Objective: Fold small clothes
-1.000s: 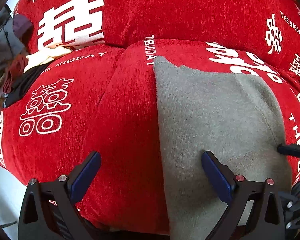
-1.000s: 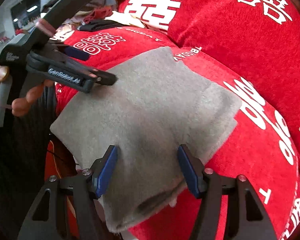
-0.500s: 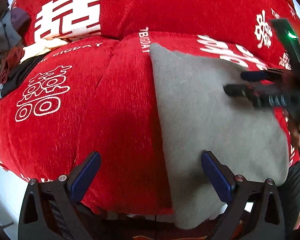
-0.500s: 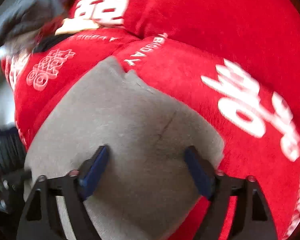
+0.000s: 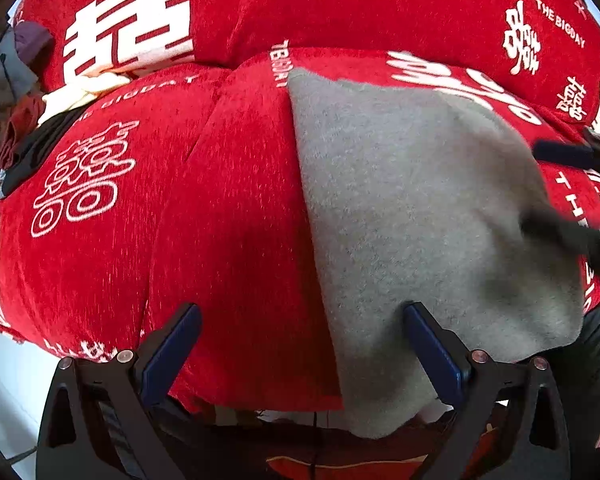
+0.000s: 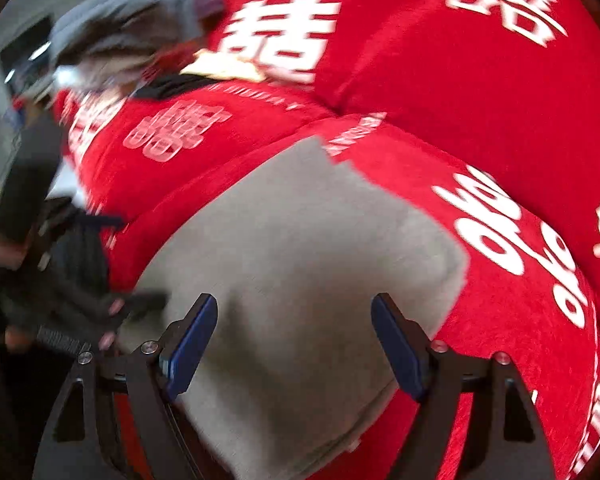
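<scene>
A grey cloth (image 5: 400,200) lies flat on the red seat cushion (image 5: 228,200), its near edge hanging over the front. My left gripper (image 5: 302,312) stands open above the cloth's near left edge, one finger over red fabric, the other over grey. In the right wrist view the grey cloth (image 6: 300,260) fills the middle. My right gripper (image 6: 295,300) hovers over its near right part, jaws wide and closing, with the cloth below them and not pinched. The right gripper (image 5: 560,232) shows blurred at the right edge of the left wrist view. The left gripper (image 6: 100,308) appears blurred at left.
The red sofa cover with white characters also wraps the back cushion (image 5: 340,8). A pile of mixed clothes (image 5: 16,92) sits at the far left of the seat, seen too as the clothes pile (image 6: 132,32). A pale floor (image 5: 4,380) shows below the seat's left front.
The right gripper's jaws have widened since a second ago. It swung out over the cloth's far part and has come back toward the near right edge. The left gripper shifted slightly.
</scene>
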